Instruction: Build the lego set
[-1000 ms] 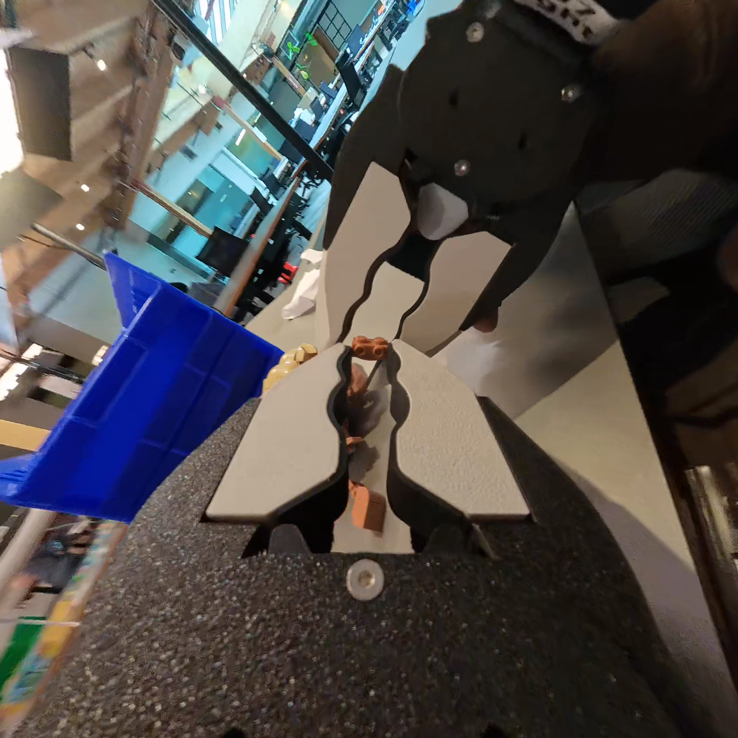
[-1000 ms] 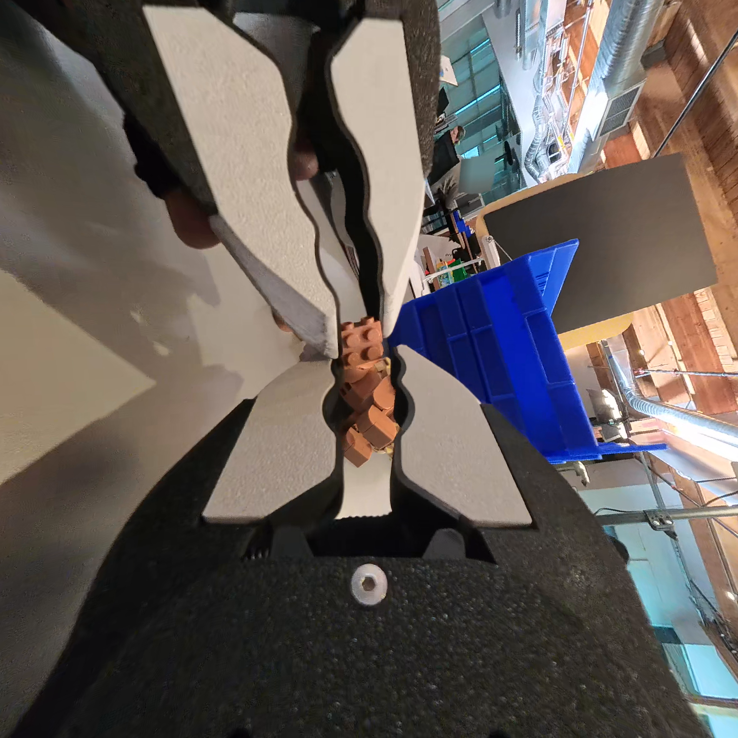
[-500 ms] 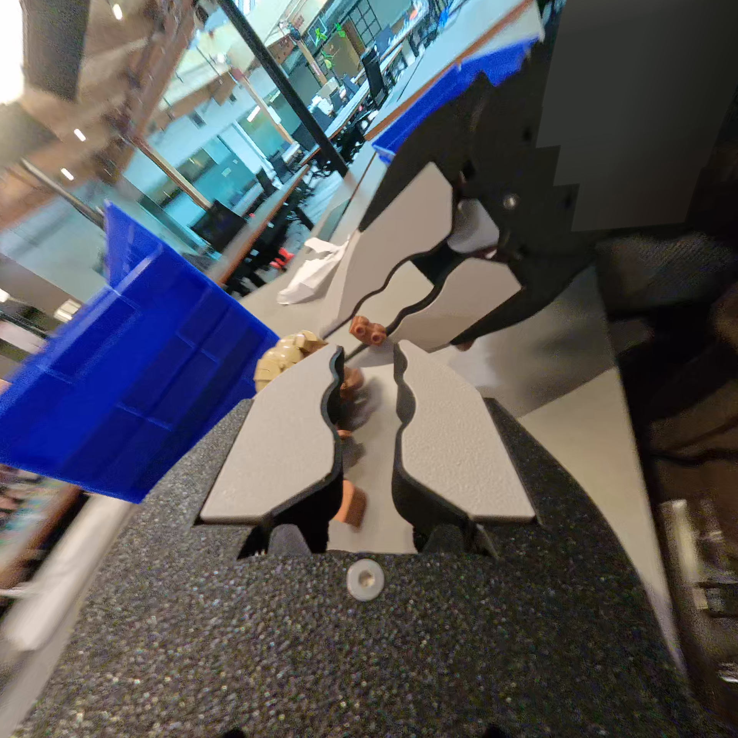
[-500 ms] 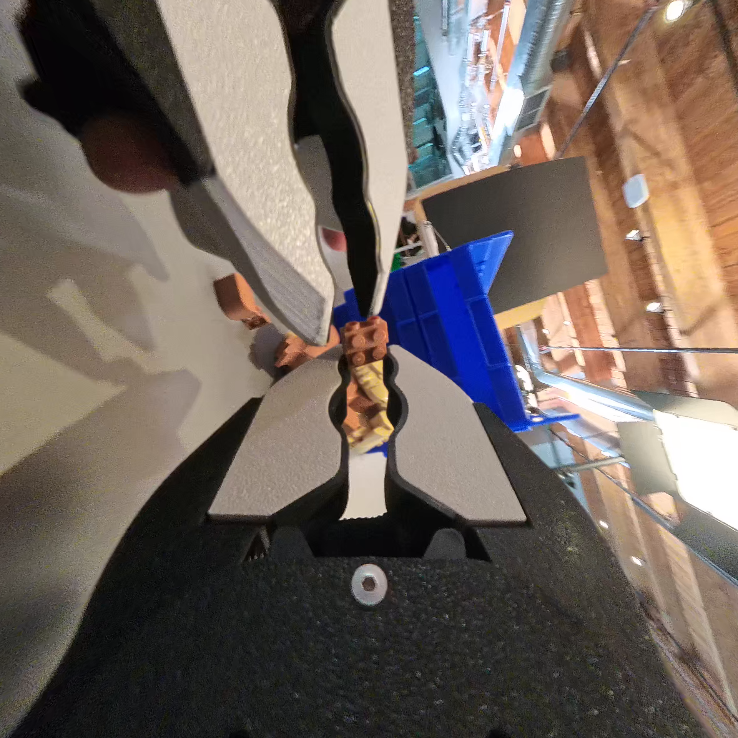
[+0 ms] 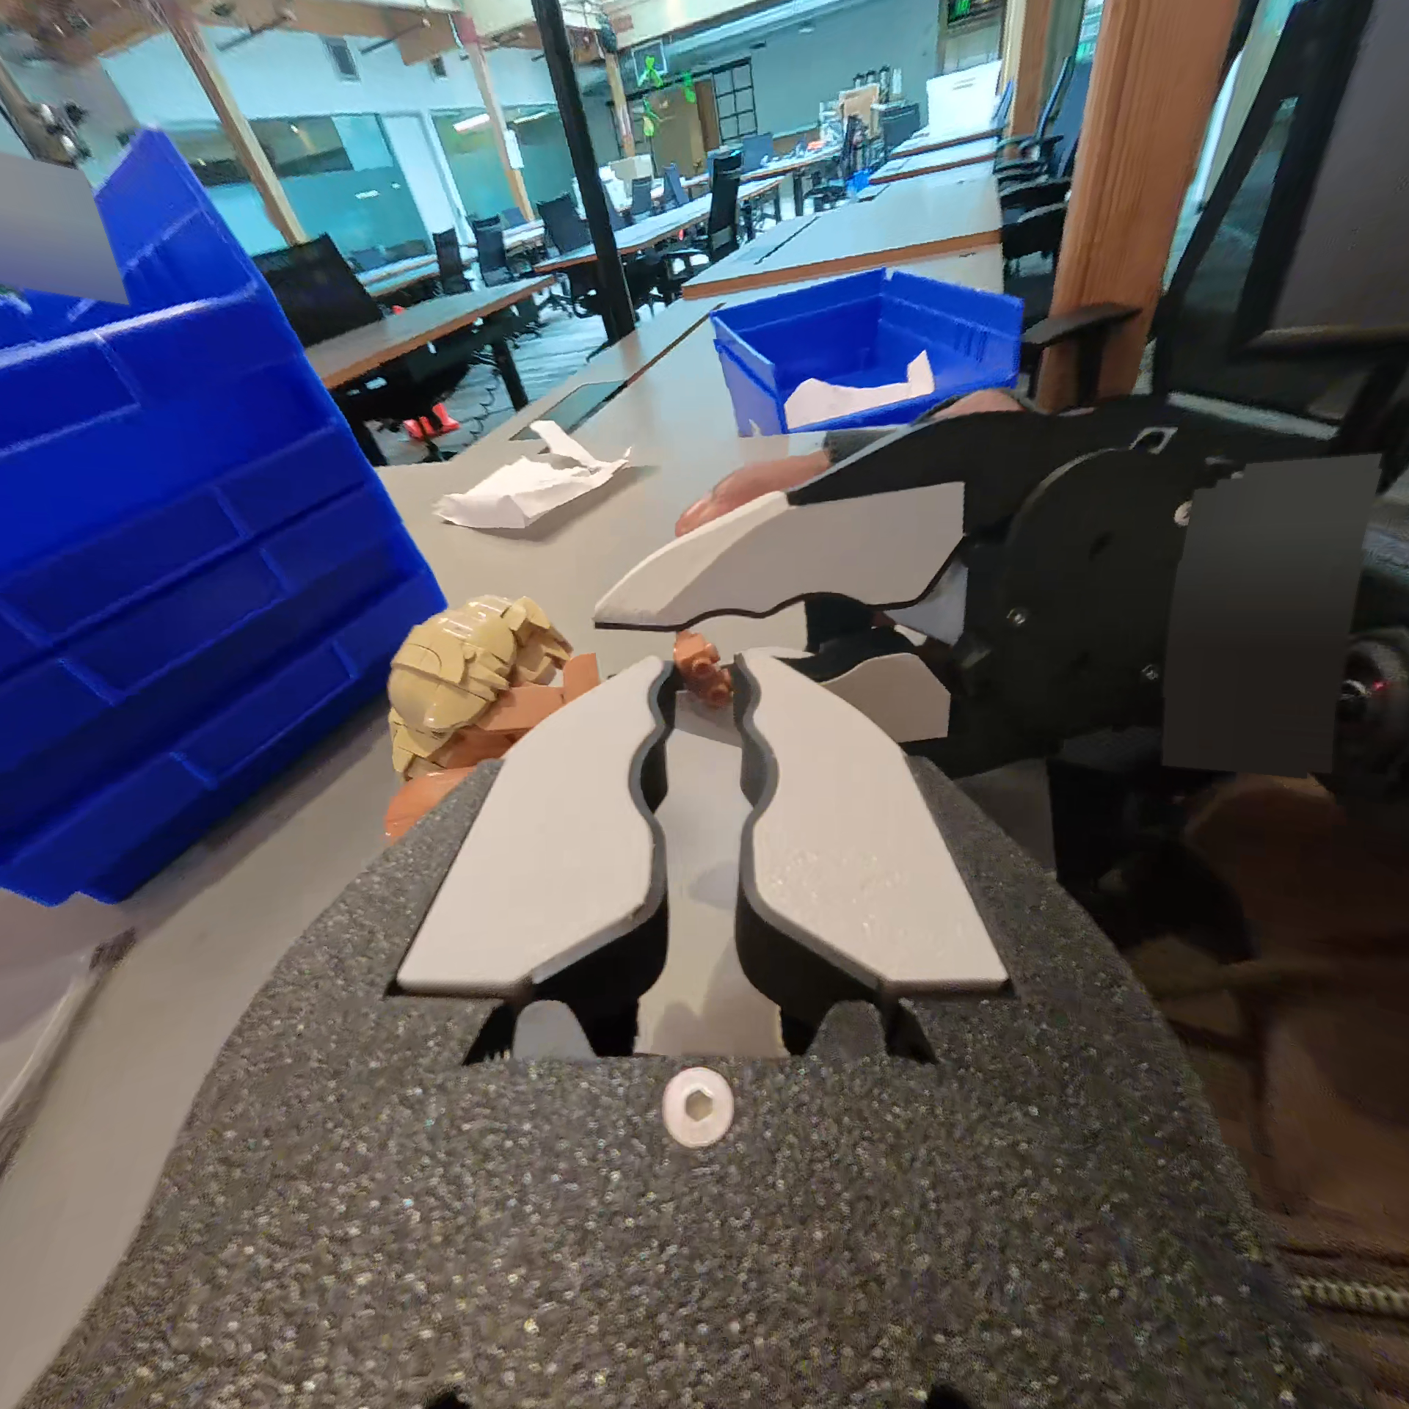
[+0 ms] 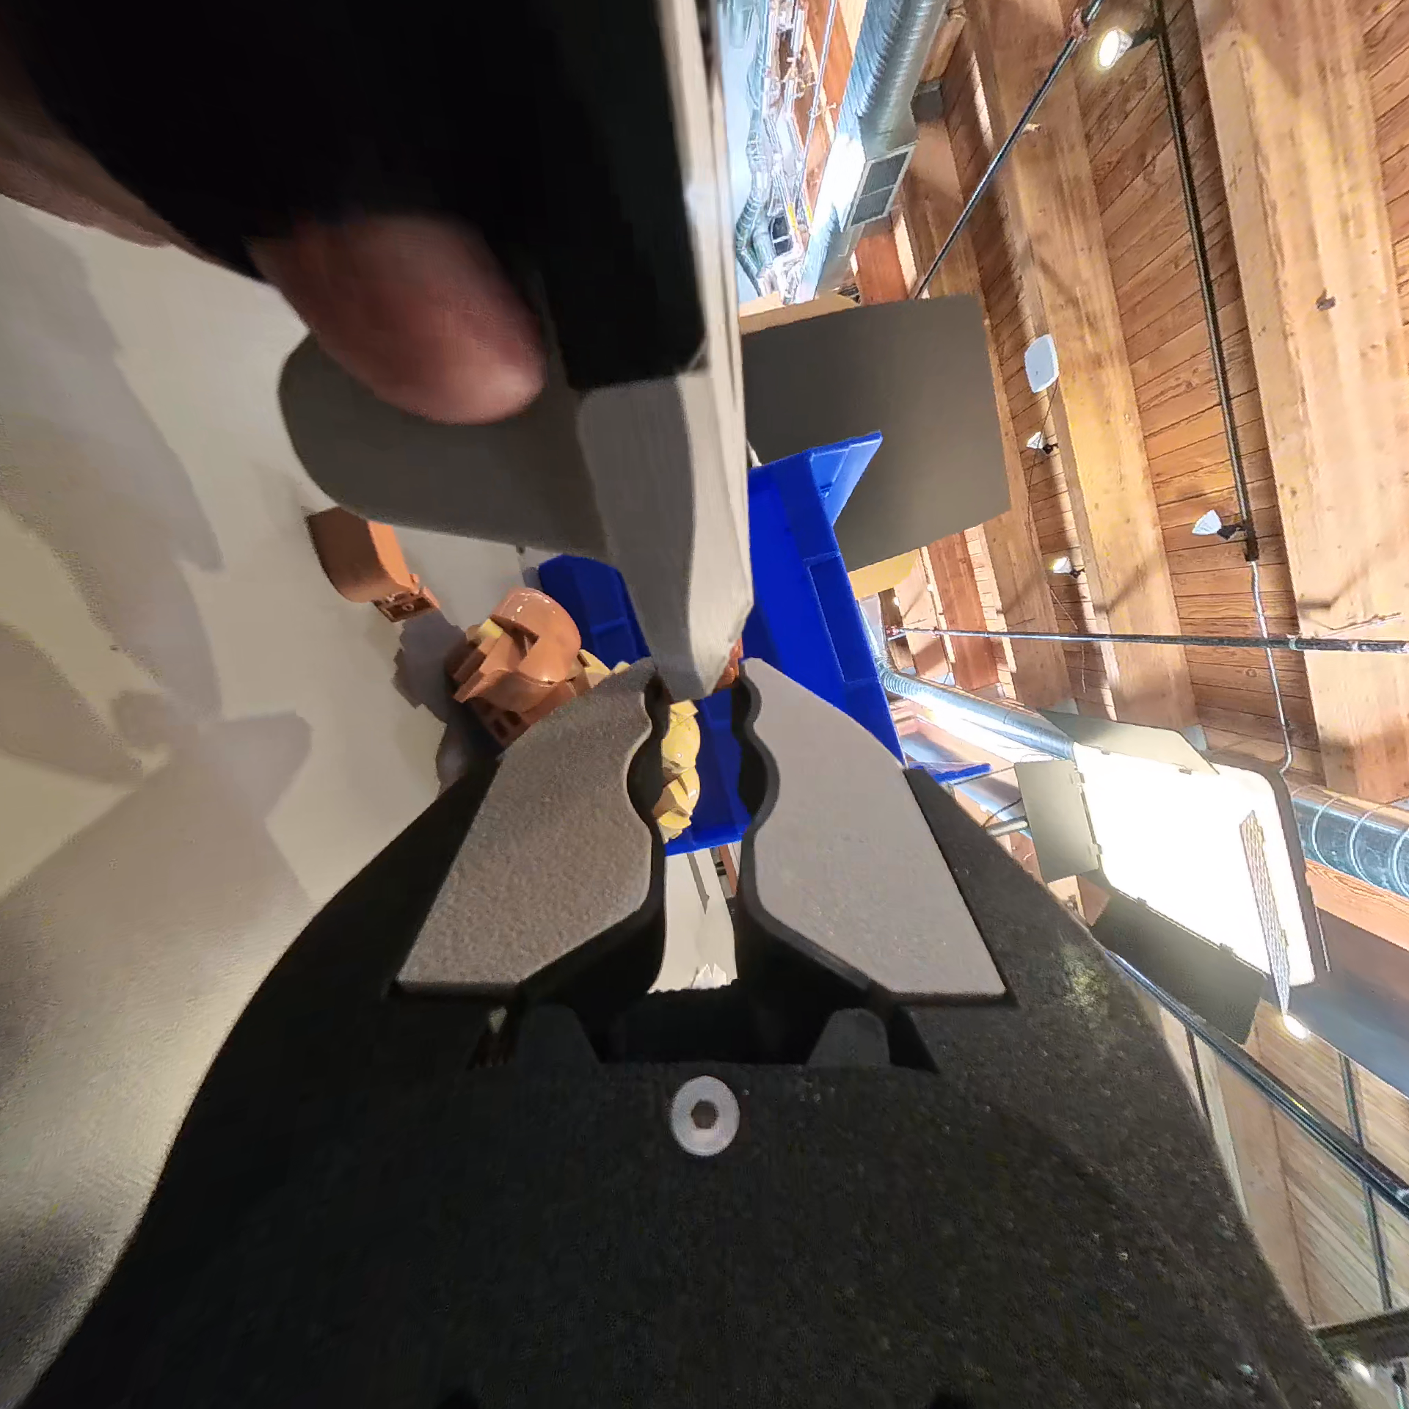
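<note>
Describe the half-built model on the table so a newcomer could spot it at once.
Start at the big blue bin on the left of the grey table in the left wrist view. The model sits right beside the bin's near corner, just left of the left tool. It is a rounded lump of tan plates over reddish-brown bricks, unlike the crumpled white paper farther back.

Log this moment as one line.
left gripper: shut on brown brick | right gripper: tips meeting it, grip unclear | lego figure: on table
</note>
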